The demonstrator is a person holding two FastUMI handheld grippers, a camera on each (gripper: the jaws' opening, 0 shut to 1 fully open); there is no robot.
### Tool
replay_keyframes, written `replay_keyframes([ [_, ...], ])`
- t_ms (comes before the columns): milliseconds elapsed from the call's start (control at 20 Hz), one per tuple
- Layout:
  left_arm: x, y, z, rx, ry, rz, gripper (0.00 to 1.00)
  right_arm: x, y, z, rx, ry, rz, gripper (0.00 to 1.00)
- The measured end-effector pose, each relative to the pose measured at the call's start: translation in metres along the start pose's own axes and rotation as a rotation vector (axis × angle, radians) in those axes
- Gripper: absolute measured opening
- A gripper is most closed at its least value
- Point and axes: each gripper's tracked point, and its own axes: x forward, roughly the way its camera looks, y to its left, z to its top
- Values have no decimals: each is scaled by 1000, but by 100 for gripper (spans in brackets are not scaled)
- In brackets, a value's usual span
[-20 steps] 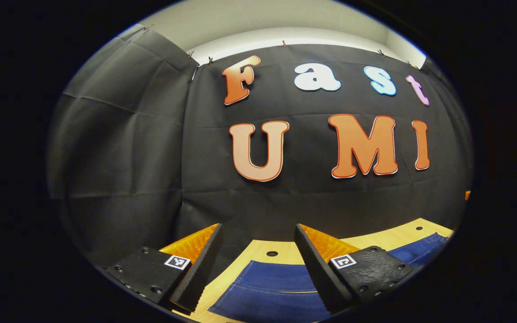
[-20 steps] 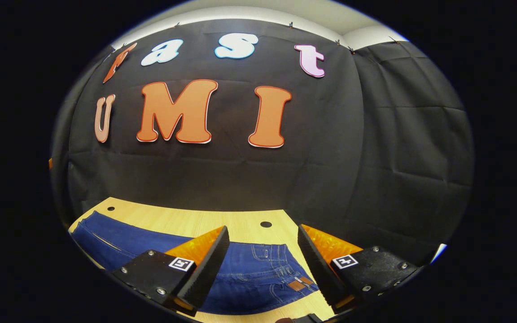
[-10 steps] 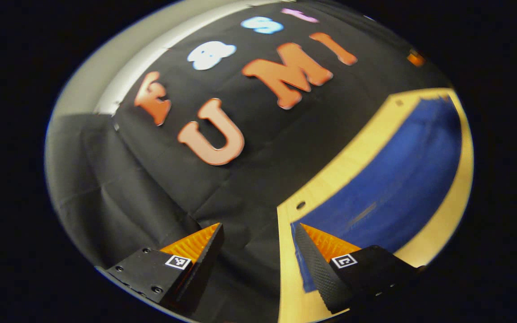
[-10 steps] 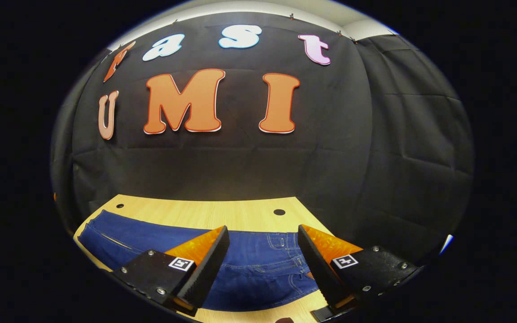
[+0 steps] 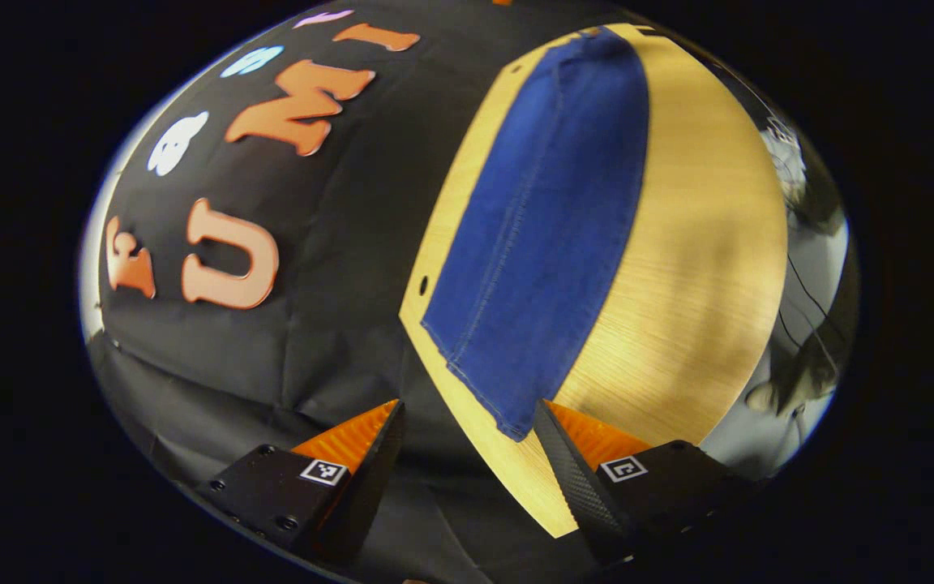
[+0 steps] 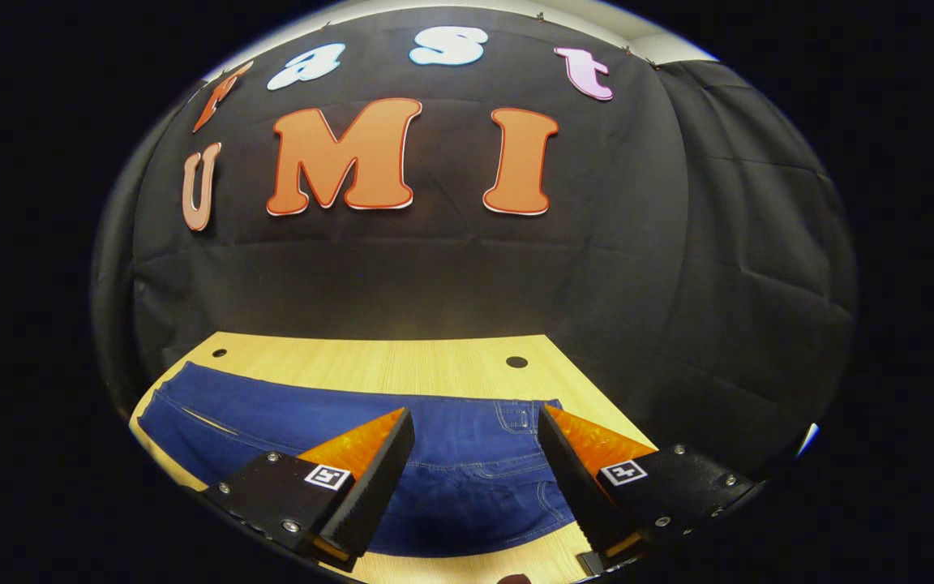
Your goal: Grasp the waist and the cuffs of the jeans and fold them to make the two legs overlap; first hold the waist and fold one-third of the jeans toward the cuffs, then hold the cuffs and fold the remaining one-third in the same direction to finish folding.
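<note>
Black cloth walls close in a pale wooden table (image 6: pixel 370 365), and a pair of blue jeans (image 6: pixel 451 454) lies flat along it.

From the left gripper view, the whole scene is tilted: the table (image 5: pixel 702 243) runs up the frame, and the jeans (image 5: pixel 548 243) stretch away along it, with the hemmed cuff end nearest. The left gripper (image 5: pixel 467 426) has its 2 fingers spread wide with nothing between them; the cuff corner sits just beside the tip of 1 finger, though contact cannot be told. Past the far table edge there is some blurred clutter and a thin cable (too distorted to name).

From the right gripper view, the right gripper (image 6: pixel 475 430) hangs over the waist end, where belt loops and pocket stitching show. Its fingers are also spread wide and hold nothing. 2 small dark holes mark the tabletop behind the jeans.
</note>
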Motion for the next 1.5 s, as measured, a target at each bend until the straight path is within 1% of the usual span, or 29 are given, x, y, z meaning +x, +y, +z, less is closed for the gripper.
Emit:
replay_keyframes([
  [50,2,-9,5,69,-13,-18,98,1,-1,-2,3,6,-3,96],
  [100,11,-16,9,148,-24,-32,98,2,-1,-2,6,8,-7,96],
  [150,19,-24,9,197,-26,-52,97,3,-3,-3,9,10,-11,96],
  [250,32,-36,-1,188,-7,-93,98,3,-4,-4,7,17,-17,96],
  [400,58,-28,-17,179,21,-105,98,1,-9,-2,-10,10,-36,96],
  [500,70,-29,-19,201,16,-132,98,-2,-10,-2,-14,10,-49,96],
  [600,81,-36,-19,228,9,-184,98,-3,-14,-2,-11,12,-65,96],
  [700,91,-36,-18,276,3,-189,98,-3,-17,-4,-1,15,-79,96],
  [850,105,-32,-17,276,6,-199,98,-3,-21,-3,6,19,-92,96],
  [1050,124,-21,-6,306,-4,-180,98,-3,-24,3,2,7,-107,96],
  [1150,138,-23,-9,284,0,-202,95,-3,-22,3,9,4,-108,96],
  [1200,142,-22,-6,291,-9,-195,80,-3,-23,2,7,5,-110,96],
  [1300,148,-36,-8,300,-10,-241,68,-1,-23,1,-6,6,-114,96],
  [1350,151,-41,-3,333,-27,-218,37,-1,-24,-1,-13,12,-117,96],
  [1400,152,-37,-2,392,-35,-174,5,1,-24,-2,-18,16,-120,96],
  [1450,150,-38,-2,400,-46,-158,7,1,-24,-3,-22,20,-117,96],
  [1500,150,-39,-6,367,-37,-162,6,3,-22,-3,-27,22,-112,96],
])
